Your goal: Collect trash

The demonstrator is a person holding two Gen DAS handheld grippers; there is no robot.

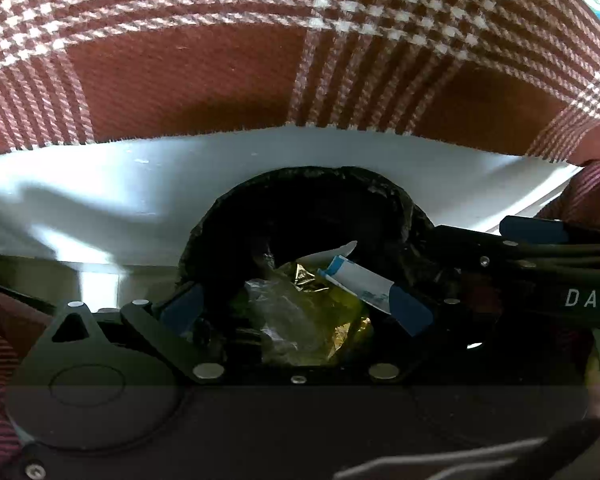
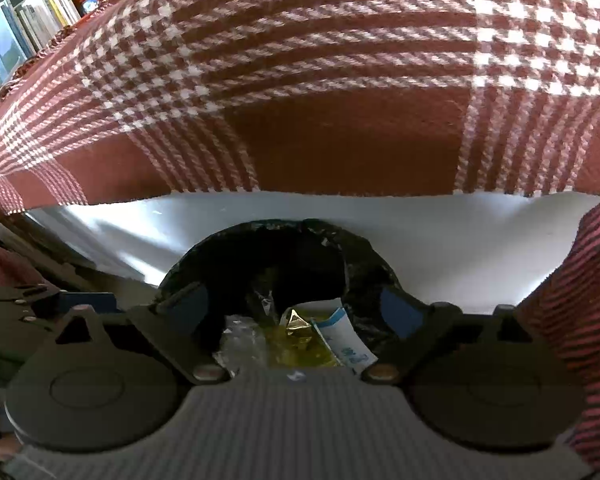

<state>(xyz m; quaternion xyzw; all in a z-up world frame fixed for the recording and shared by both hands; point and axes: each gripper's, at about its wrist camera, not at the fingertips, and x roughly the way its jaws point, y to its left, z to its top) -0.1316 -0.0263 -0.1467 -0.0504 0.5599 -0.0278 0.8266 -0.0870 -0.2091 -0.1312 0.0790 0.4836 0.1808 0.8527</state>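
Black plastic lines the trash bin (image 2: 278, 252), whose round mouth sits directly below both cameras, on a pale floor (image 2: 440, 240). Inside the bin lies the collected trash: a crumpled clear plastic wrapper (image 2: 240, 340), a gold foil wrapper (image 2: 298, 326) over something yellowish, and a white and blue paper packet (image 2: 346, 340) leaning against the liner on the right.

Seen from its own camera, the right hand-held gripper (image 2: 298, 308) hangs over the bin mouth with its blue-padded fingers (image 2: 400, 314) spread wide to either rim, and nothing is pinched between them. The left hand-held gripper (image 1: 300, 306) also points down into the bin, its blue pads apart; the white and blue packet (image 1: 360, 280) lies close to its right pad, though from this angle it is hard to say whether the two touch, and the packet seems to rest in the bin rather than in a grip. The body of the right hand-held gripper crosses the right side of the left view.

A red and white plaid cloth (image 2: 300, 80) hangs over the edge above the bin in both views. Books (image 2: 32, 16) stand on a shelf at the upper left of the right view.
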